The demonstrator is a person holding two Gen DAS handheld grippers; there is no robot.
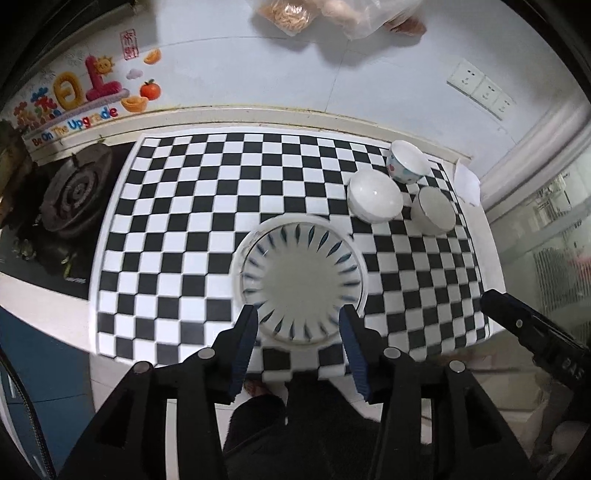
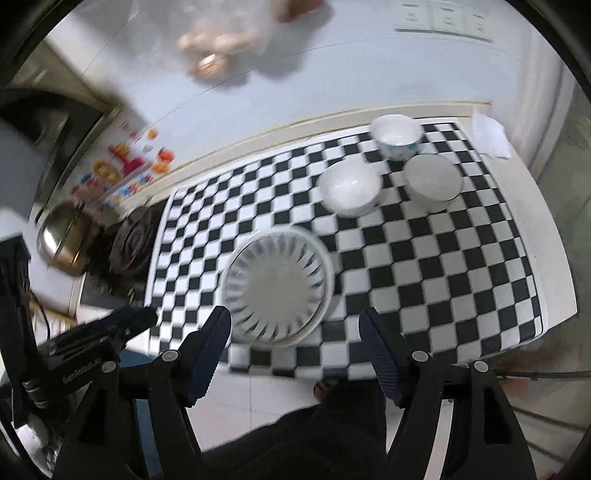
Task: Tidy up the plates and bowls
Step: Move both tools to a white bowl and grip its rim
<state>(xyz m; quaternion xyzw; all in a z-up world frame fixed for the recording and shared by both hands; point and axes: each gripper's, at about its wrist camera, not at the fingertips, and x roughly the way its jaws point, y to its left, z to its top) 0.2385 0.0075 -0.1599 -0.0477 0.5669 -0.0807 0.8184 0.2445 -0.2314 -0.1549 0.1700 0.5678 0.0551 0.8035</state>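
A plate with blue leaf marks [image 1: 301, 280] [image 2: 277, 284] lies inside a larger white plate [image 1: 238, 258] on the black-and-white checkered mat [image 1: 177, 221] [image 2: 443, 266]. At the back right stand three bowls: a plain white bowl [image 1: 375, 201] [image 2: 351, 188], a patterned bowl [image 1: 406, 162] [image 2: 397, 138] and a white bowl with a dark rim line [image 1: 434, 210] [image 2: 432, 181]. My left gripper [image 1: 299, 317] hovers open over the plates' near rim, gripping nothing. My right gripper [image 2: 295, 317] is open wider, just right of the plates, also gripping nothing.
A gas burner [image 1: 75, 192] [image 2: 133, 240] sits left of the mat, with a metal pot [image 2: 66, 236] beyond it. White paper [image 1: 467, 182] [image 2: 493, 136] lies at the back right corner. Plastic bags [image 1: 332, 14] and sockets [image 1: 480, 90] are on the wall. The counter's front edge is below the plates.
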